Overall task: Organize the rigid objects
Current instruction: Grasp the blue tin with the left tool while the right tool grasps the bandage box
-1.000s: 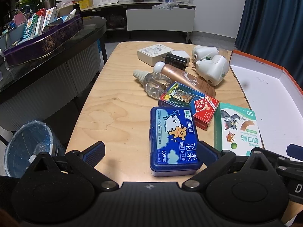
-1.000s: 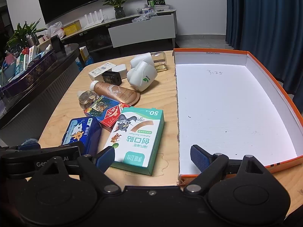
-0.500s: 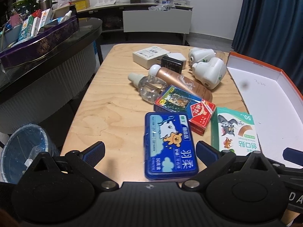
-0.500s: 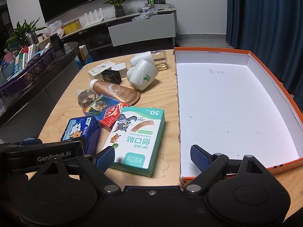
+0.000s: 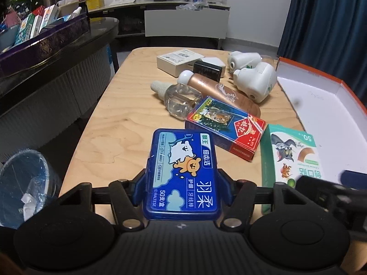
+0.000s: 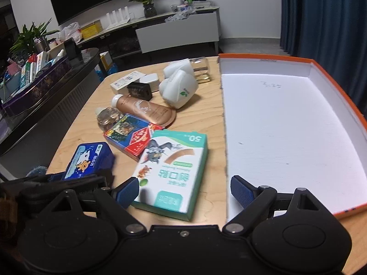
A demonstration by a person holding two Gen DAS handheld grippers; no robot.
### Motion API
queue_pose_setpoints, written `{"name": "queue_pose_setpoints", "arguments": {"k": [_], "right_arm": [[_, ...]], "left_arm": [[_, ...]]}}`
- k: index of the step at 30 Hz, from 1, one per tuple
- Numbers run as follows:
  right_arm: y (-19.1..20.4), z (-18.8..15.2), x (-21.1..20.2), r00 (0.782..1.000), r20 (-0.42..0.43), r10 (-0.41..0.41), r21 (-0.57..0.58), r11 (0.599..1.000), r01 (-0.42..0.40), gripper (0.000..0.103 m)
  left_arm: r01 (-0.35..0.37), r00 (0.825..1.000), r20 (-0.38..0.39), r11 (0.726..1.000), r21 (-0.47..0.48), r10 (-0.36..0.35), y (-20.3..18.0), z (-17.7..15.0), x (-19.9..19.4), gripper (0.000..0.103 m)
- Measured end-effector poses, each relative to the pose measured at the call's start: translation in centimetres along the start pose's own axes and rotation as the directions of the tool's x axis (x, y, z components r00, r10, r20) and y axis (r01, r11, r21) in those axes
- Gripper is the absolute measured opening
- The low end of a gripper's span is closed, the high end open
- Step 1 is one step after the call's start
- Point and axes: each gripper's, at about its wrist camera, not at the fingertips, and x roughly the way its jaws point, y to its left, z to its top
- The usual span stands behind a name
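- Left claw [image 5: 182, 189] is closing its jaws on the blue floss-pick case [image 5: 182, 174]; the blue pads are lying against both long sides of the case at lower centre of the left wrist view.
- Case is sitting flat on the wooden worktop [image 5: 128, 123], near its front edge.
- Right claw [image 6: 184, 189] is standing wide with nothing between its pads, hovering at the bottom of the right wrist view.
- Green bandage box [image 6: 174, 171] is lying flat just ahead of the right claw's left pad, beside the orange-rimmed tray [image 6: 321, 64].
- Tray is occupying the right half of that view, its white floor showing bare.
- Red card box [image 5: 226, 128] is lying just above the blue case, touching the green box's corner.
- Clear bottle [image 5: 181, 99], bronze tube [image 5: 220, 94] and two white plug-in units [image 5: 254, 82] are clustering at upper centre of the worktop.
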Motion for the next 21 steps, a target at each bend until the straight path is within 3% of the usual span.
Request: {"name": "queue_pose_setpoints", "arguments": {"k": [9, 11, 15, 18, 21], "right_arm": [[1.6, 1.2, 4.5, 0.997, -0.066, -0.039, -0.032, 0.999, 0.037, 0.102], [1.9, 1.3, 4.8, 0.997, -0.045, -0.068, -0.067, 0.996, 0.065, 0.101], [1.5, 1.2, 4.4, 0.994, -0.019, -0.109, -0.124, 0.987, 0.106, 0.084], [0.7, 1.6, 3.6, 0.996, -0.009, -0.093, -0.137, 0.986, 0.091, 0.084], [0.0, 2.0, 2.0, 0.995, 0.055, -0.087, -0.153, 0.984, 0.095, 0.084]], "left_arm": [[-0.043, 0.999, 0.029, 0.998, -0.053, 0.045, 1.8, -0.1, -1.0, 0.063], [-0.033, 0.999, 0.029, 0.997, -0.066, 0.035, 2.0, 0.0, -1.0, 0.063], [-0.025, 0.998, 0.048, 0.997, -0.067, 0.028, 1.8, -0.1, -1.3, 0.063], [-0.012, 0.998, 0.060, 0.997, -0.072, 0.016, 1.5, 0.1, -1.6, 0.063], [0.006, 0.997, 0.075, 0.998, -0.066, -0.001, 0.7, 0.5, -2.1, 0.062]]}}
